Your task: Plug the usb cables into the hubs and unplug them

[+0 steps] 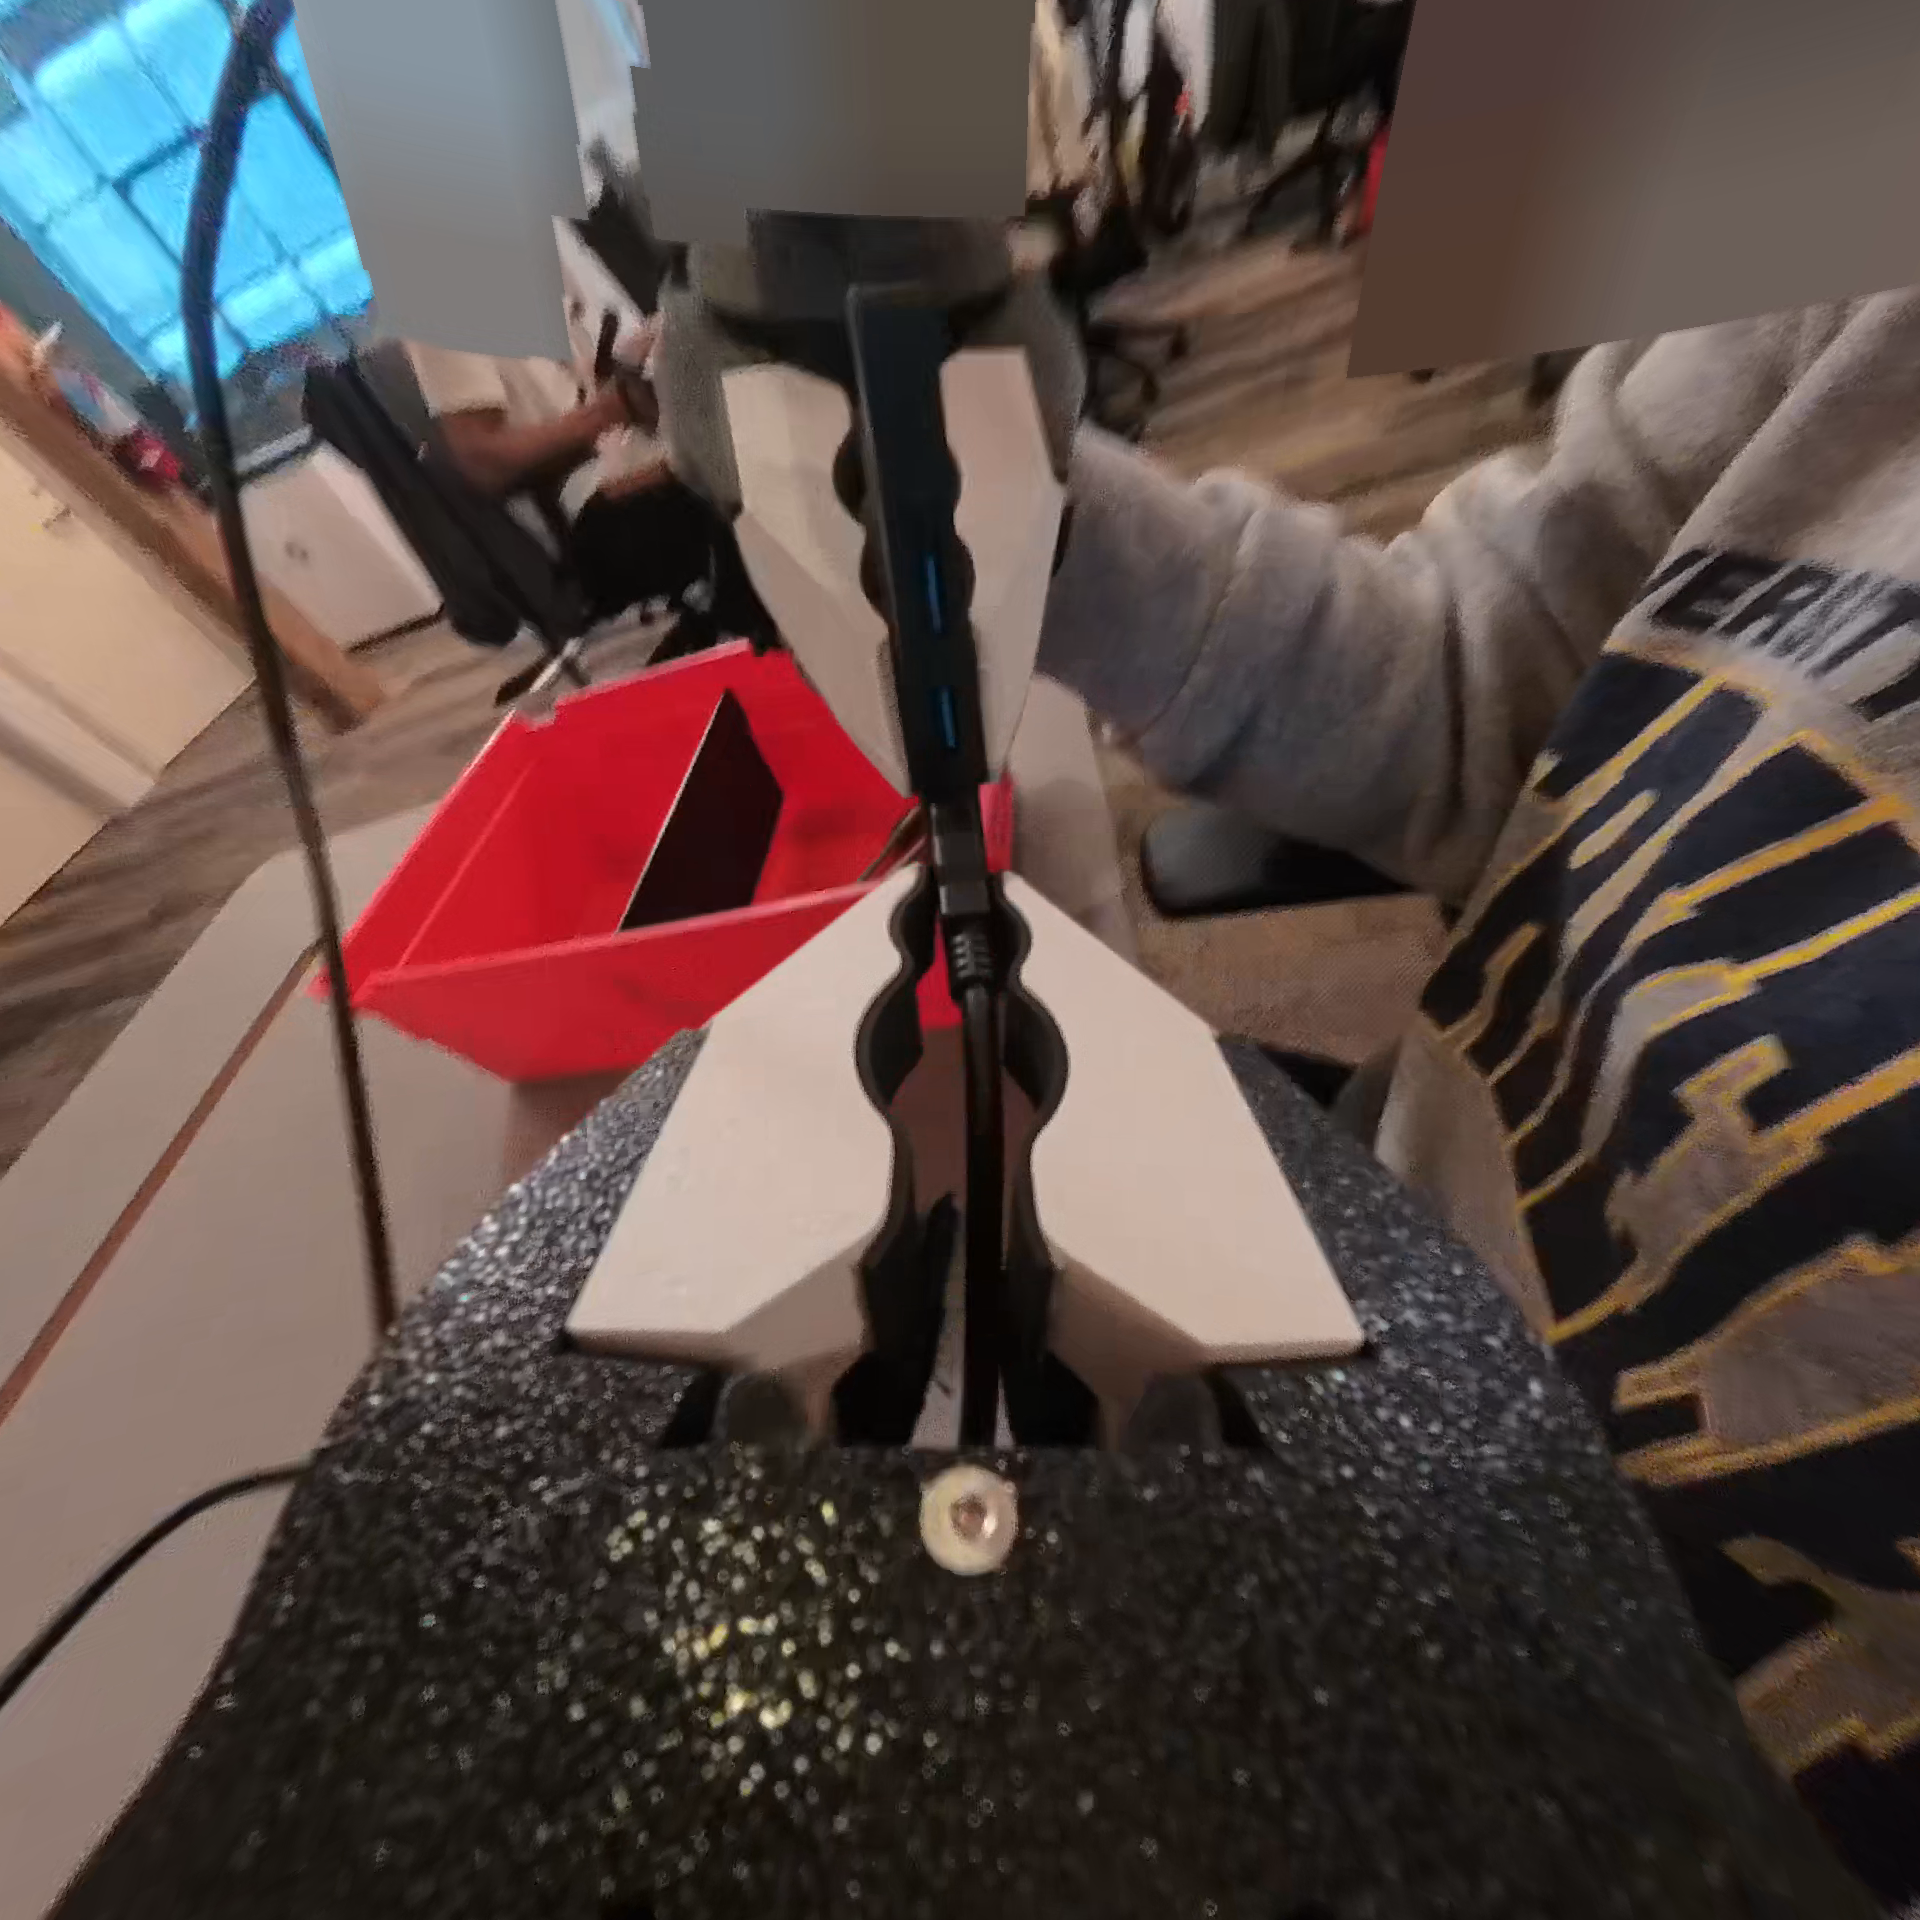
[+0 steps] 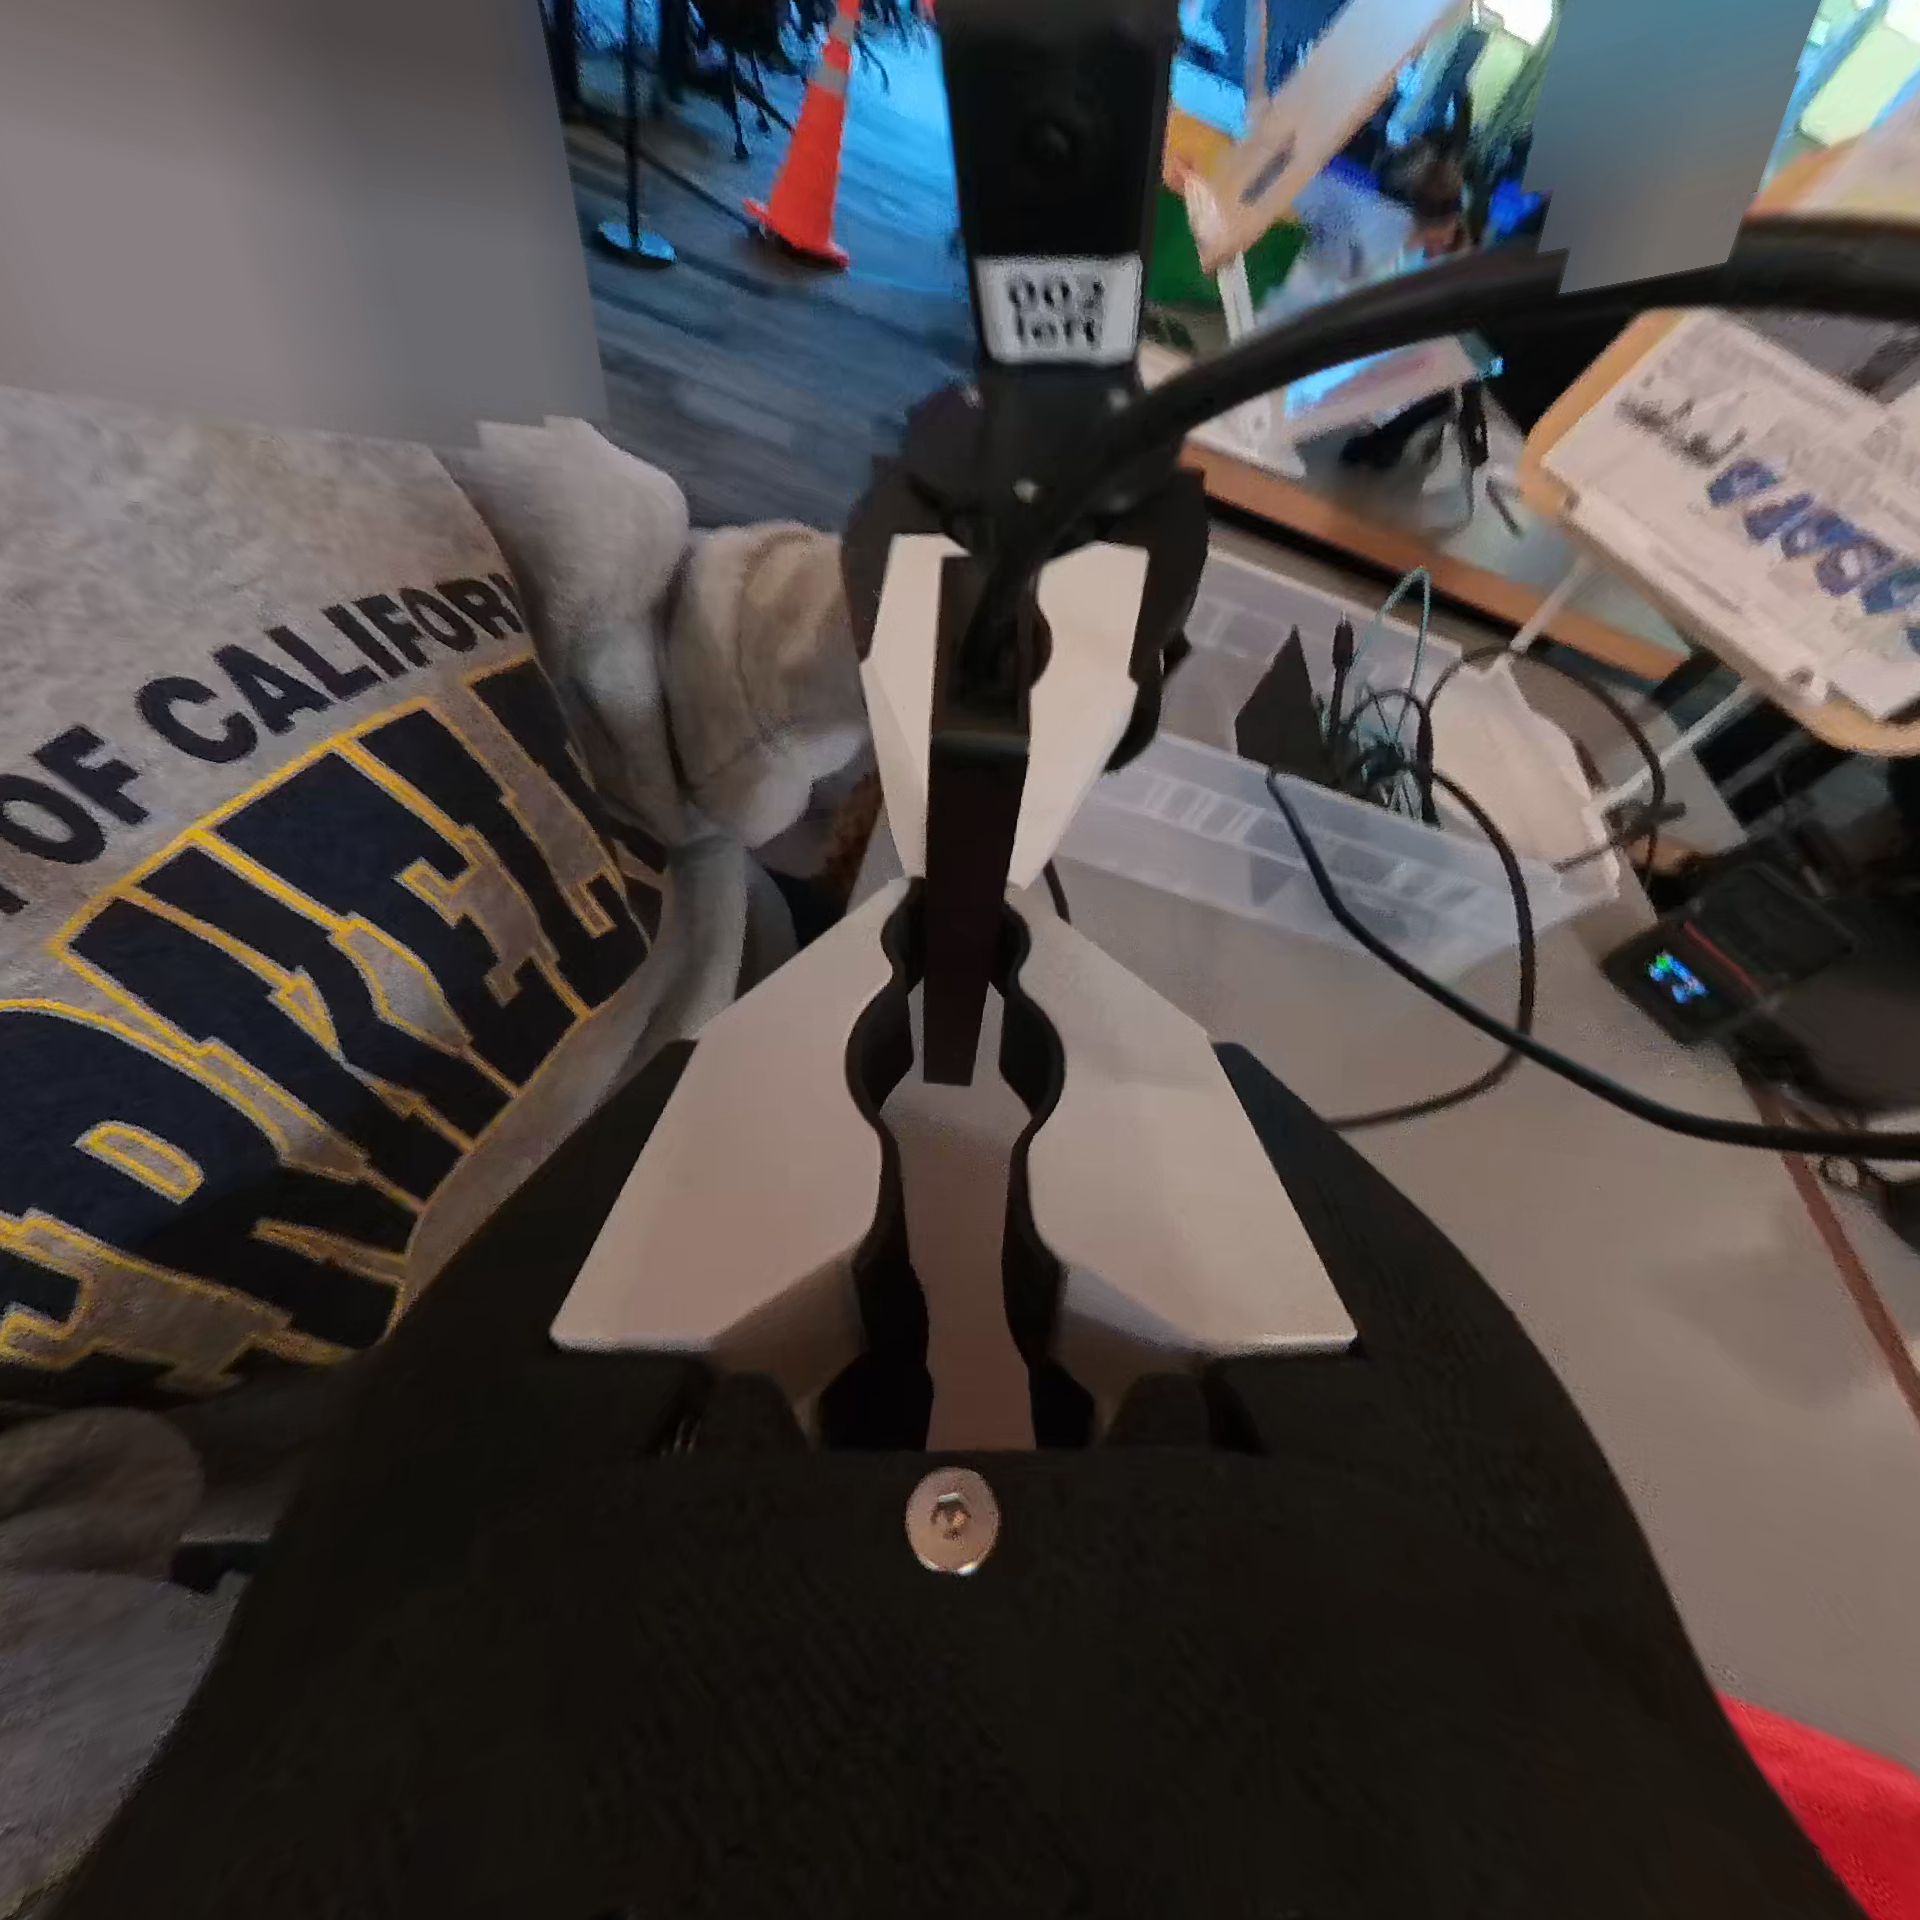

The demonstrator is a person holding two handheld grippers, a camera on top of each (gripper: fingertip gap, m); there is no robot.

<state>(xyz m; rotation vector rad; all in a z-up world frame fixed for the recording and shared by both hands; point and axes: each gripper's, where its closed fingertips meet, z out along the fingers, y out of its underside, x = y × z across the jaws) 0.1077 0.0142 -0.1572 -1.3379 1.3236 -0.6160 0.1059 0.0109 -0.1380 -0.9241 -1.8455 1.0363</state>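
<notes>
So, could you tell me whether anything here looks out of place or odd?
Nothing looks damaged or spilled. The left gripper holds the USB plug, in line with the end of the hub held by the right gripper. The red bin sits tilted in this view.

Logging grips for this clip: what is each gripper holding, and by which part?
Left gripper pinches the black cable's plug. Right gripper clamps the black hub near one end.
</notes>
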